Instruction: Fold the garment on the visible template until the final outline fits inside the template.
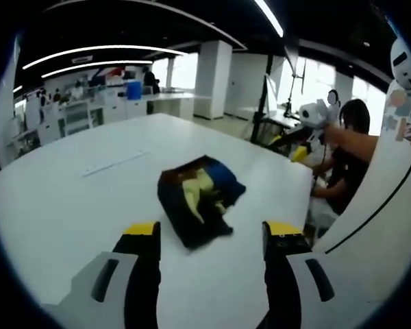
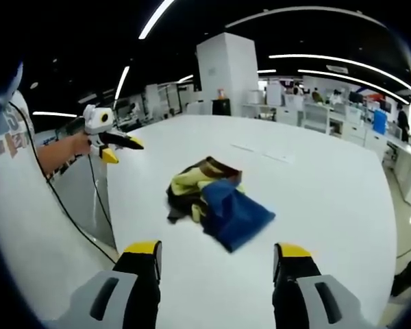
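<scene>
behind everything we see a big open office hall with long strip lights on a dark ceiling, white square pillars and rows of desks at the far side.

in the left gripper view, the broad white table (image 1: 68, 205) runs out ahead of us. on it, near the middle, lies the crumpled fabric garment in dark brown, pale yellow and blue (image 1: 201, 197), bunched into a rough lump with the blue part at its far right and the yellow in the centre. it lies flat on the table, apart from both tools. a faint pale strip (image 1: 115, 163) lies on the table beyond it to the left; we cannot tell what it is. the left gripper (image 1: 211, 232) rises from the bottom with its black, yellow-tipped jaws held wide apart, gripping nothing, just short of the garment's near edge. at the right, a forearm holds the right gripper (image 1: 308, 137), white with yellow tips, up off the table's edge; we cannot tell from here how its jaws stand. a seated person with dark hair (image 1: 349, 157) is behind it.

in the right gripper view, we see the same garment (image 2: 216, 199) from the other side, the blue fold nearest us and the yellow and brown behind it. the right gripper (image 2: 219, 255) has its jaws spread wide with nothing between them, short of the garment. at the left, a hand holds the left gripper (image 2: 120, 147) in the air beside the table's edge, well apart from the garment.
</scene>
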A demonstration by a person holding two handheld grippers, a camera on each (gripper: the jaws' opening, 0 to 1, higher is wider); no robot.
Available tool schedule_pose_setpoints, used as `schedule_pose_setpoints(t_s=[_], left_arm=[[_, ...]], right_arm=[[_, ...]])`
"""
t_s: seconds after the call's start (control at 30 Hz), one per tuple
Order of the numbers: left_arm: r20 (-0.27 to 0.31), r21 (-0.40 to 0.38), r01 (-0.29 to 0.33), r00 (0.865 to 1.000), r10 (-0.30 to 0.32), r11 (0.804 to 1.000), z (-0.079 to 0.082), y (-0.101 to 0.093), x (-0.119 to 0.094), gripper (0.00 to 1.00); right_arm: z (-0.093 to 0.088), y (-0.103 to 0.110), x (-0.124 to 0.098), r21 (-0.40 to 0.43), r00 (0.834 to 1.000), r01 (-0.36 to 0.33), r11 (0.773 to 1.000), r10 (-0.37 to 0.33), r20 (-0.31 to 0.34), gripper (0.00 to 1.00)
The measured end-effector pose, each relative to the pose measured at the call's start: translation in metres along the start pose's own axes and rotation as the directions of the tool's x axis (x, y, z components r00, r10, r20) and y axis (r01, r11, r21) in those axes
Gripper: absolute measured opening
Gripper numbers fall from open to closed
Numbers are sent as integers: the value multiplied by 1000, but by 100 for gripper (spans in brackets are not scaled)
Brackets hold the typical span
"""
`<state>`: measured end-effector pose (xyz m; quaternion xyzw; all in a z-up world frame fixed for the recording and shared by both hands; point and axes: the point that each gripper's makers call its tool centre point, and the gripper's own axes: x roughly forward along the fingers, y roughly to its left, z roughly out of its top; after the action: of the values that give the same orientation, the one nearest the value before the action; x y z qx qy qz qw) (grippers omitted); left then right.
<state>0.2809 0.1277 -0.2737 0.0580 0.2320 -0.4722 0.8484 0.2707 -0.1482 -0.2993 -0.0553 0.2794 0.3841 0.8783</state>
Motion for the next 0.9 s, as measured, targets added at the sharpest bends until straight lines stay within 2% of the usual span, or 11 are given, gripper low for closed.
schedule_pose_setpoints(t_s=[0.2, 0.33, 0.5, 0.67, 0.9], left_arm=[[8, -4, 0, 1000, 0, 1000, 3, 3, 7, 56], [-18, 9, 3, 1000, -3, 1000, -2, 6, 9, 55], [-9, -9, 1, 1000, -1, 1000, -2, 10, 11, 54], [-18, -13, 3, 1000, -3, 1000, -4, 13, 12, 53], [-25, -14, 4, 1000, -4, 1000, -3, 17, 16, 52]], right_arm=[[5, -3, 6, 17, 1000, -10, 1000, 10, 16, 62], [11, -5, 12, 31, 999, -19, 999, 18, 32, 57], [14, -6, 19, 33, 999, -22, 999, 21, 35, 54], [24, -7, 23, 63, 997, -32, 998, 27, 78, 51], [21, -7, 30, 55, 998, -39, 998, 35, 58, 48]])
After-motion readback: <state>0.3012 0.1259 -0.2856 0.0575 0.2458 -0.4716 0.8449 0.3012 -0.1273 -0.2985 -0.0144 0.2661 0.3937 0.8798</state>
